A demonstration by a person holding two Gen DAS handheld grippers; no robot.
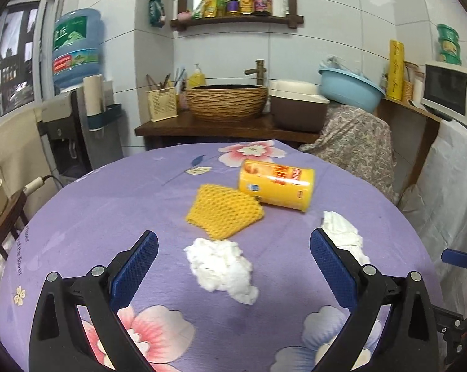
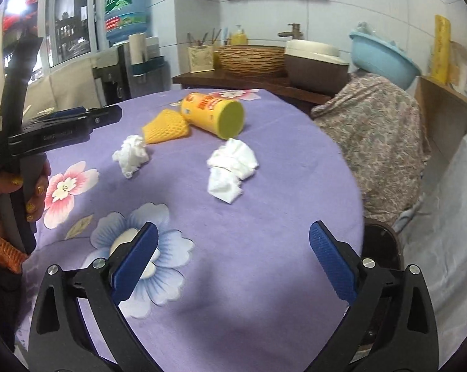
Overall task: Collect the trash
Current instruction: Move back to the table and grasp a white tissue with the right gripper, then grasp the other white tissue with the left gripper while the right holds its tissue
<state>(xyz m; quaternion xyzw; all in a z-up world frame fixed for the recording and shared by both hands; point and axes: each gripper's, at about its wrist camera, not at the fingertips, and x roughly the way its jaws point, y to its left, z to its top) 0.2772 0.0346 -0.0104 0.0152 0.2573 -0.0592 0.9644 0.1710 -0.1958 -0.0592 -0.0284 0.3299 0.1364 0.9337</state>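
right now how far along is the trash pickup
Nothing looks collected yet. The yellow can lies on its side, touching the foam net, with two tissue wads loose on the tablecloth. The left gripper and right gripper are open and empty. All four pieces remain.

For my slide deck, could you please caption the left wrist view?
Open left gripper hovers over a tissue wad on the purple table, with yellow netting and a can beyond.
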